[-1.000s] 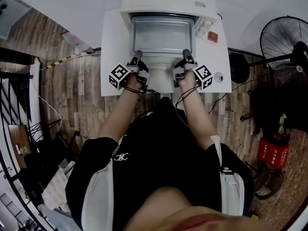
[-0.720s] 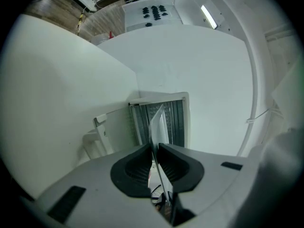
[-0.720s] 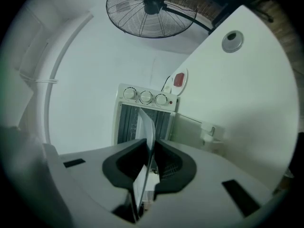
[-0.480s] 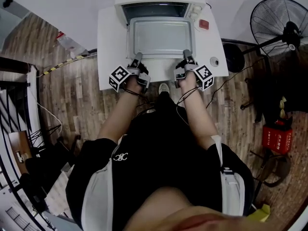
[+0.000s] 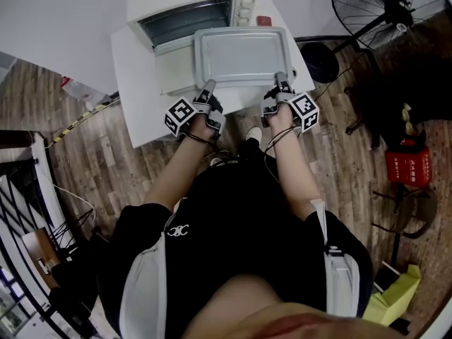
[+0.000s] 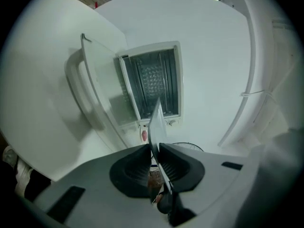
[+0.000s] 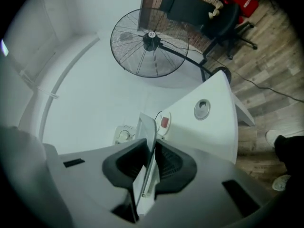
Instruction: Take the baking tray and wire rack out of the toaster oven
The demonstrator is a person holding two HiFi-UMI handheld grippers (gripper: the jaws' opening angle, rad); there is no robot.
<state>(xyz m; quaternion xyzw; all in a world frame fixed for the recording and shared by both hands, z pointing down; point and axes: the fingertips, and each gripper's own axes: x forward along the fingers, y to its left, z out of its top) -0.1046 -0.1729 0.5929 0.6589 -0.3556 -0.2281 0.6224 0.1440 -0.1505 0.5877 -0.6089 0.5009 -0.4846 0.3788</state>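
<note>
The grey baking tray (image 5: 240, 54) hangs level in front of the white toaster oven (image 5: 191, 6), clear of its cavity and off to the right. My left gripper (image 5: 206, 89) pinches the tray's near rim at its left corner; its jaws are opening slightly, with the pads still on the rim (image 6: 156, 127). My right gripper (image 5: 281, 83) is shut on the same rim at the right corner, and the tray (image 7: 147, 141) shows edge-on between its pads. The oven door (image 6: 102, 89) hangs open. Thin metal bars show inside the cavity (image 6: 153, 80).
The oven stands on a white table (image 5: 134, 83) against a white wall. A standing fan (image 5: 378, 6) is to the right on the wooden floor, with a red box (image 5: 408, 167) nearer me. A round socket (image 7: 202, 108) sits in the tabletop.
Both grippers drew back toward me and to the right, still holding the tray. The tray slid out of the oven cavity and over the open door.
</note>
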